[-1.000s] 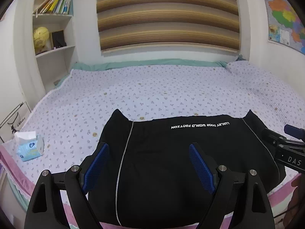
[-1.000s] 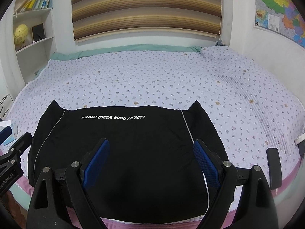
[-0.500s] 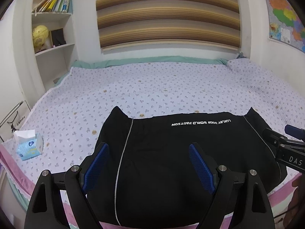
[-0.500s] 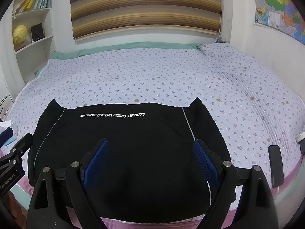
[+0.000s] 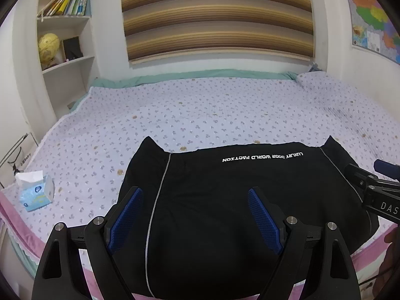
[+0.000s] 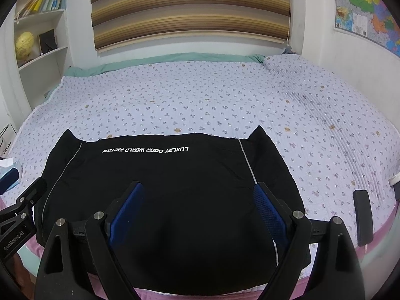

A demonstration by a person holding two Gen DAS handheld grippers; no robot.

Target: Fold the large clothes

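Black garment [image 5: 225, 200] is lying flat on the near edge of the bed [image 5: 200, 115], already squared into a wide rectangle, with white lettering along its far edge and a thin pale stripe down each side. Two little corners poke up at the far left and far right.

Both tools hover over the near part of it. The left gripper [image 5: 195, 215] has its blue fingers [image 5: 126, 215] spread wide with nothing between them, only the cloth below. Same deal for the right gripper [image 6: 197, 210]: fingers [image 6: 268, 212] wide apart, holding nothing. From the right wrist view the left tool pokes in at the lower left.

Other stuff: a tissue pack [image 5: 37, 192] sits on the bed's left side, well apart from the garment, and a dark flat remote-looking thing [image 6: 362, 217] lies near the right edge. Bookshelf with a yellow globe [image 5: 47, 47] is on the left, striped blind [image 5: 215, 15] behind, map [image 6: 367, 10] on the right wall.
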